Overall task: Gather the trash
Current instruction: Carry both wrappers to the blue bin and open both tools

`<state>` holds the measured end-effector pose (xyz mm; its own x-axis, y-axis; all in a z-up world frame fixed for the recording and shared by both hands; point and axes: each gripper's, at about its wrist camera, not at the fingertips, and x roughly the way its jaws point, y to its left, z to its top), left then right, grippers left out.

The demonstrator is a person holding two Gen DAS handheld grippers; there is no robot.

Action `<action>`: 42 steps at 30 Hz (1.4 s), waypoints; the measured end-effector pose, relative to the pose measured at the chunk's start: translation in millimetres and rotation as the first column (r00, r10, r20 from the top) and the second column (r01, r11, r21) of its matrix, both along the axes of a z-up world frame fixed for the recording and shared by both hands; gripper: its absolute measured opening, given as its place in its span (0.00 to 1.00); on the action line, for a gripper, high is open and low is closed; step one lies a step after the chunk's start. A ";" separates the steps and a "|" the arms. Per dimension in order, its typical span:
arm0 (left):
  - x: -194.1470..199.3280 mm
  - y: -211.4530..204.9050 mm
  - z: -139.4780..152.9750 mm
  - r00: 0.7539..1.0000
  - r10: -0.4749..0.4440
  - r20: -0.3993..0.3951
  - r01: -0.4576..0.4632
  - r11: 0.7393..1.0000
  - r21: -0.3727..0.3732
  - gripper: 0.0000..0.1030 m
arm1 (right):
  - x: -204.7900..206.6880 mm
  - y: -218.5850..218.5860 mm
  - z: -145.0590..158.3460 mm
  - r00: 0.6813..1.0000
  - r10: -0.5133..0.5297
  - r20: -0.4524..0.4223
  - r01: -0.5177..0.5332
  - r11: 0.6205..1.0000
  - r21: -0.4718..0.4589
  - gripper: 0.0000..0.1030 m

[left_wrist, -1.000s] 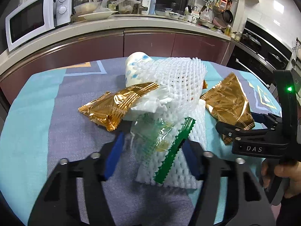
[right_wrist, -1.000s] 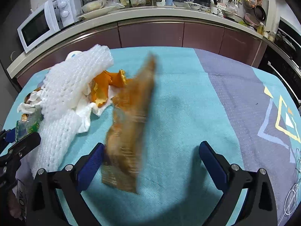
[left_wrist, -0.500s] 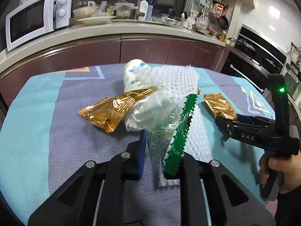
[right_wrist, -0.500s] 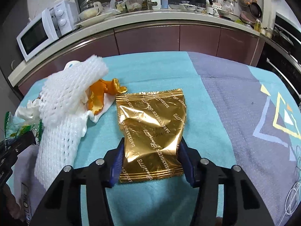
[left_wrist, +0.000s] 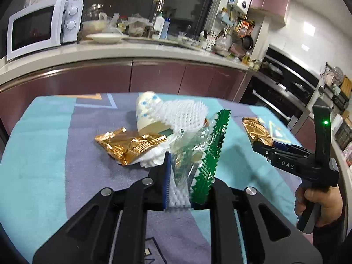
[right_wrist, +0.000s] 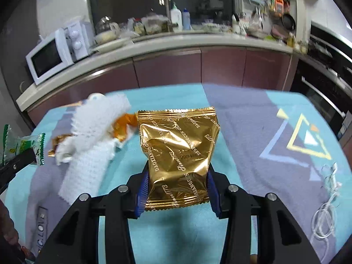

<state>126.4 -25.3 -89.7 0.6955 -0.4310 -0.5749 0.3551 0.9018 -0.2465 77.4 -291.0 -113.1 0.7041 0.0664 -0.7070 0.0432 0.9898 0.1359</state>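
Above patterned cloth [right_wrist: 242, 132]: right tool [right_wrist: 176, 189] pinches crinkled gold foil packet [right_wrist: 178, 149]; left tool [left_wrist: 189, 176] clamps serrated-edged clear-green wrapper [left_wrist: 209, 154]

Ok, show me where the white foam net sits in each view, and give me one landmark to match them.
Left wrist: the foam net lies at centre, behind the green wrapper held in the left hand-held gripper.
Right wrist: the foam net lies left of centre, beside the gold packet held in the right hand-held gripper.
Shared landmark: the microwave on the counter.
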 end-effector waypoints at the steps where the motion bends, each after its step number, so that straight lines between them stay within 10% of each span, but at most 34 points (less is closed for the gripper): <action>1: -4.0 2.6 4.0 1.000 0.001 0.014 -0.001 1.000 -0.003 0.13 | -5.0 4.7 8.7 1.000 0.018 0.020 -0.017 1.000 -0.007 0.42; 16: -67.5 143.2 60.4 0.939 0.302 0.161 -0.304 0.953 -0.016 0.13 | 3.2 137.1 72.0 0.914 0.363 0.181 -0.371 0.928 0.013 0.42; 31: -141.3 347.9 53.1 0.746 0.643 0.175 -0.662 0.745 0.087 0.13 | 19.4 396.7 103.8 0.619 0.762 0.189 -0.775 0.632 -0.013 0.42; 42: -123.6 434.5 -14.9 0.691 0.723 0.017 -0.718 0.683 0.135 0.14 | 35.2 557.4 46.2 0.453 0.891 -0.033 -0.891 0.453 0.008 0.43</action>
